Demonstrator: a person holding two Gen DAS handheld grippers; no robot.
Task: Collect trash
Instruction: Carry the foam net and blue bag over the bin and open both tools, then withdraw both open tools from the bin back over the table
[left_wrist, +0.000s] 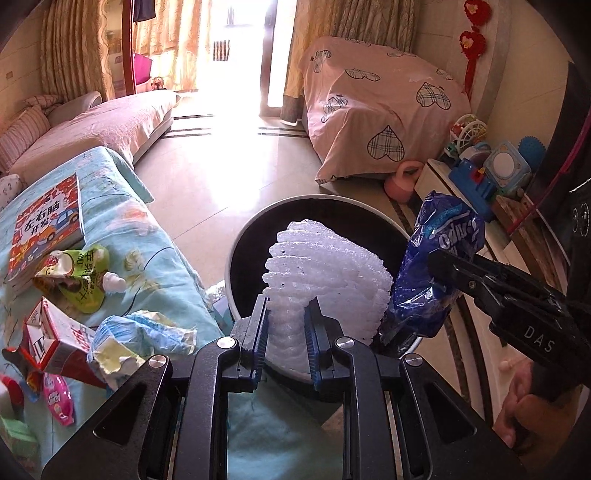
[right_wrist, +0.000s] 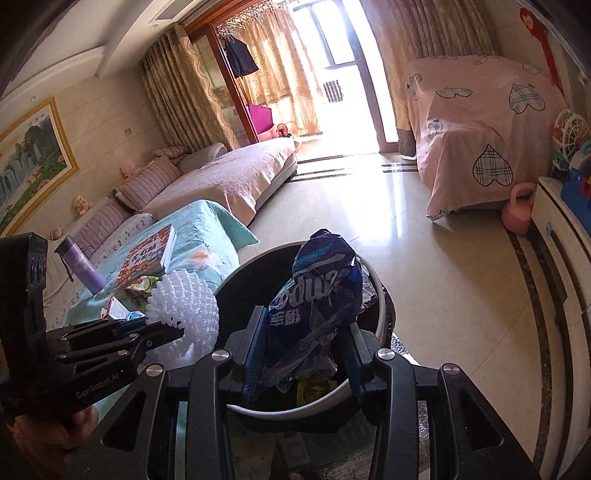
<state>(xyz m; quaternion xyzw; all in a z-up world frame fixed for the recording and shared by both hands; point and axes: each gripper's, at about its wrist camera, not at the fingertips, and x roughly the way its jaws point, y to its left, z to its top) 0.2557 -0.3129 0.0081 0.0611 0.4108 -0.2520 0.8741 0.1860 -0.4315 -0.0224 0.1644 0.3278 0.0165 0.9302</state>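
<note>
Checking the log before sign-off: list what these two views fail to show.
- Trash bin floor and most contents: both views, hidden by the white foam net and blue wrapper.
- Right gripper right-hand finger pad: right wrist view, behind the wrapper.
- Items at the table's left edge: left wrist view, cut off.
- Wrapper print: creased, only partly legible.

A low table draped in light-blue floral cloth (left_wrist: 147, 236) carries a red picture book (left_wrist: 48, 225), green drink pouch (left_wrist: 83, 277), red-white carton (left_wrist: 62, 339) and crumpled blue-white wrapper (left_wrist: 147, 332).

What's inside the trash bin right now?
In the right wrist view, the trash bin shows a dark interior with a yellowish scrap low down; the blue wrapper hides the rest.
</note>
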